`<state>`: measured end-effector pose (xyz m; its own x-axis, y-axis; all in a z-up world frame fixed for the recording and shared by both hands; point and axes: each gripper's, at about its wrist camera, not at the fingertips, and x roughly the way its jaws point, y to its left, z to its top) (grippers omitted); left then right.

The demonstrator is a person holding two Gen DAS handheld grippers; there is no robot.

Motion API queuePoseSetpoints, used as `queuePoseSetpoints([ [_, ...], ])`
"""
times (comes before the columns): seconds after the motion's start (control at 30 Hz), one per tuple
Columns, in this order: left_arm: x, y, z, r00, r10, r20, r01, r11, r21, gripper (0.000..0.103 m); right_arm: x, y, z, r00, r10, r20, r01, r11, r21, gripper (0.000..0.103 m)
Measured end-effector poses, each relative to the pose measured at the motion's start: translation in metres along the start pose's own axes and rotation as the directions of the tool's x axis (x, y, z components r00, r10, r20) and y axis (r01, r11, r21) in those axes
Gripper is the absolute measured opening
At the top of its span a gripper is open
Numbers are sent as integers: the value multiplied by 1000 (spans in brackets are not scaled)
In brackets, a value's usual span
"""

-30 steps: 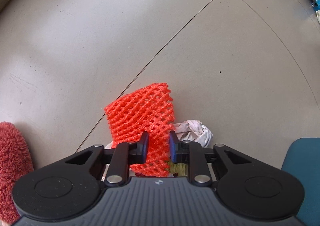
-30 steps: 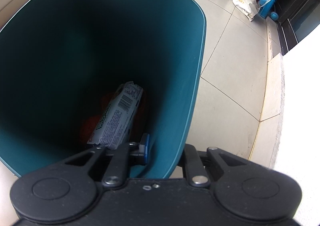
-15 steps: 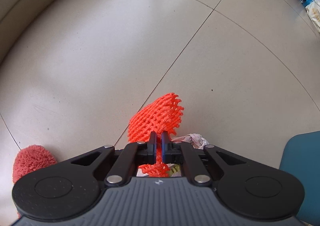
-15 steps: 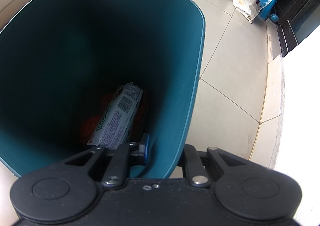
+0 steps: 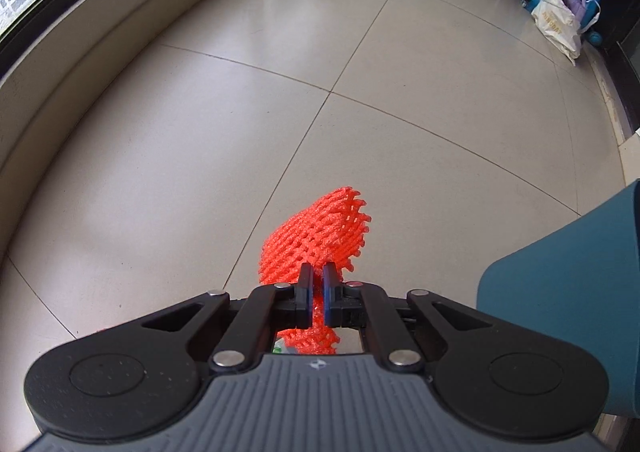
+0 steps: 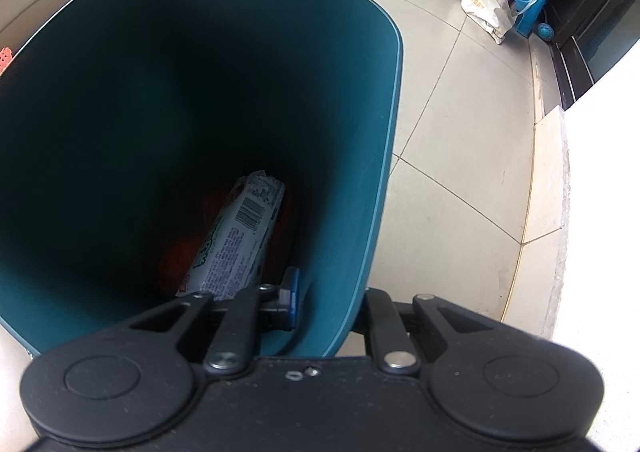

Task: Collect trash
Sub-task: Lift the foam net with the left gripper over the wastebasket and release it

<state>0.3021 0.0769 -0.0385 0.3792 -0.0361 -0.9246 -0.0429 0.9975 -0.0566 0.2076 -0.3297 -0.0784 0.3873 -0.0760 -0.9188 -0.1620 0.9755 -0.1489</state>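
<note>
Left wrist view. Item: orange foam fruit net (image 5: pixel 320 236), a soft open-mesh sleeve. It is held clear of the tiled floor (image 5: pixel 200 156), pinched near its lower middle by the left gripper (image 5: pixel 316 298), whose fingers (image 5: pixel 305 300) are clenched on it; the free upper end stands up beyond the fingertips and a short tail shows below them. Handling is judged as follows: very light, springy, easily crushed without harm, not fragile, not slippery thanks to the rough mesh. A pinch across any bunched part is judged sufficient; a hold on a single strand would be poor, since strands may tear or snag. The teal trash bin (image 5: pixel 572 292) is seen at the right edge, near the net, its opening out of this view.

Right wrist view. Item: the same bin (image 6: pixel 384 172), seen from above into its open mouth. Its near wall is grasped at the rim by the right gripper (image 6: pixel 328 304), one finger inside and one outside. The wall is judged stiff, smooth plastic, so a firm rim hold is advised. Contents: a printed snack wrapper (image 6: pixel 240 236) with a barcode, lying over something orange-red (image 6: pixel 180 256), possibly another net, though the shadow leaves this uncertain. A scrap of orange at the far left edge is probably the held net.
</note>
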Motion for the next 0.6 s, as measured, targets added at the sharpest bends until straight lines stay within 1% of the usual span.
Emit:
queuePoseSetpoints([
  [0.1, -27, -26, 6, 999, -27, 24, 26, 999, 48, 4, 0, -3, 1, 1000, 8, 3, -8, 1000, 16, 13],
  [0.3, -58, -93, 9, 992, -106, 62, 94, 982, 165, 4, 1, -4, 2, 1000, 15, 7, -15, 1000, 26, 13],
  [0.43, -82, -146, 8, 981, -176, 75, 152, 955, 255, 4, 2, -4, 2, 1000, 22, 11, -22, 999, 33, 14],
  [0.6, -99, -202, 1, 962, -260, 79, 214, 906, 365, 4, 1, -8, -3, 999, 27, 18, -27, 999, 32, 14],
])
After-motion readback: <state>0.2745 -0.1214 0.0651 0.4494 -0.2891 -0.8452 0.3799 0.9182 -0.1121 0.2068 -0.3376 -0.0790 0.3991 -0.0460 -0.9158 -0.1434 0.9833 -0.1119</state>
